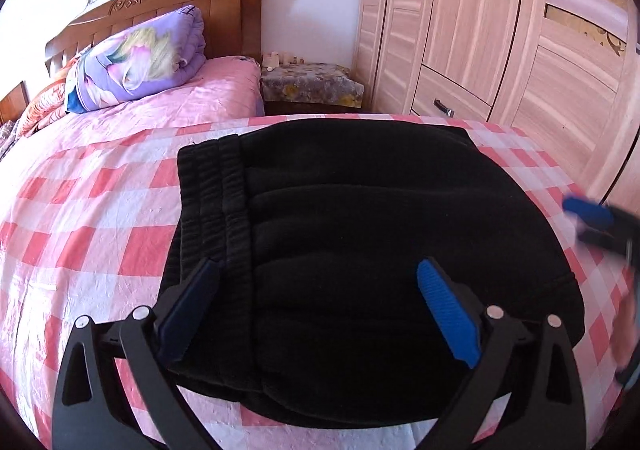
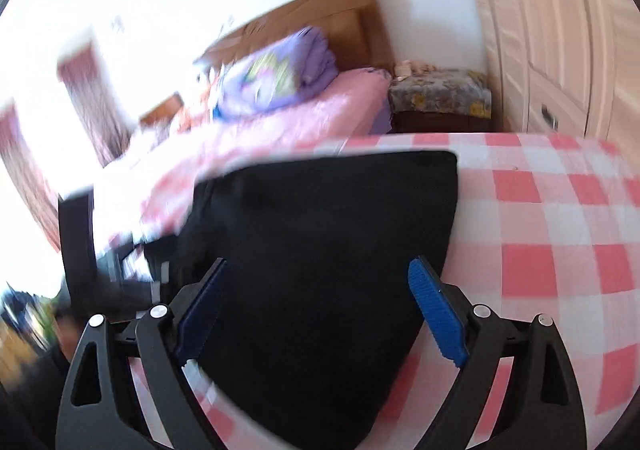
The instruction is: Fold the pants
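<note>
The black pants [image 1: 352, 234] lie folded into a thick stack on the pink-and-white checked sheet [image 1: 92, 210], with the ribbed waistband at the stack's left side. My left gripper [image 1: 318, 274] is open and empty, its blue pads spread over the stack's near part. My right gripper [image 2: 318, 270] is open and empty above the pants [image 2: 320, 250], near their right edge; this view is blurred. The right gripper's blue finger also shows at the right edge of the left wrist view [image 1: 592, 218].
A folded purple quilt [image 1: 140, 58] lies by the wooden headboard [image 1: 160, 6]. A nightstand [image 1: 312, 86] with a floral cover stands beside the bed. A wooden wardrobe [image 1: 500, 30] fills the right side. The bed edge runs behind the pants.
</note>
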A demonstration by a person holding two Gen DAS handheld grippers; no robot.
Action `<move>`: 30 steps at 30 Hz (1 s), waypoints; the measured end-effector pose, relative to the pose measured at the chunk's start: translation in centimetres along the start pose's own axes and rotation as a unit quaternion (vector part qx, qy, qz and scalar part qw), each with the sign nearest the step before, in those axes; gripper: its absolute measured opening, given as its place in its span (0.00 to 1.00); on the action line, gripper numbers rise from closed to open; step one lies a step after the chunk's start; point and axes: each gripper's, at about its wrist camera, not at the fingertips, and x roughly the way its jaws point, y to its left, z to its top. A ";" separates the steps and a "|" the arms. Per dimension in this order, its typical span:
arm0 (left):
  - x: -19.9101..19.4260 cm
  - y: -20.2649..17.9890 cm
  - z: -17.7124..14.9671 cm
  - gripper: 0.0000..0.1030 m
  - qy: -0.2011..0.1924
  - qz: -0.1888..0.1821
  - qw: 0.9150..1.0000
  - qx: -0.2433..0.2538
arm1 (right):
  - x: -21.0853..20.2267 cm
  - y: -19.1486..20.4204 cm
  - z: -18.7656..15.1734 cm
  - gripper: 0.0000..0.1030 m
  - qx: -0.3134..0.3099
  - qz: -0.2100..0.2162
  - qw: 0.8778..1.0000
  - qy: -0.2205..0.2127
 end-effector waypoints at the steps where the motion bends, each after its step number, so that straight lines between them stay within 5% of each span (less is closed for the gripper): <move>1: 0.1 -0.2 -0.1 0.97 0.001 0.005 1.000 0.004 | 0.9 -2.2 1.7 0.84 0.059 0.038 0.997 0.000; 4: 0.2 -0.5 -0.1 0.98 0.001 0.017 1.000 0.012 | 5.1 -5.4 4.2 0.84 0.165 0.123 0.978 0.030; 7: 0.4 -0.3 0.1 0.98 0.009 0.014 1.000 0.009 | 10.5 -6.5 5.1 0.85 0.192 0.085 0.974 0.079; 11: 0.5 -0.2 0.3 0.98 0.015 0.016 1.000 0.010 | 11.4 -7.5 6.2 0.84 0.218 0.053 0.973 0.054; 19: 0.3 -0.2 0.2 0.98 0.005 0.015 1.000 0.011 | 0.8 -3.9 5.3 0.85 0.184 0.078 0.977 -0.072; 23: 0.4 -0.3 0.3 0.99 0.008 0.027 1.000 -0.001 | -6.6 -0.3 3.2 0.92 0.110 -0.002 0.985 -0.132; 26: 0.4 -0.8 0.6 0.99 0.014 0.050 0.999 -0.004 | -11.7 2.2 0.2 0.96 0.078 -0.050 0.979 -0.184; 30: -2.9 -2.1 1.1 0.99 -0.025 0.125 0.992 -0.015 | -15.0 5.2 -3.3 0.96 -0.004 -0.119 0.970 -0.211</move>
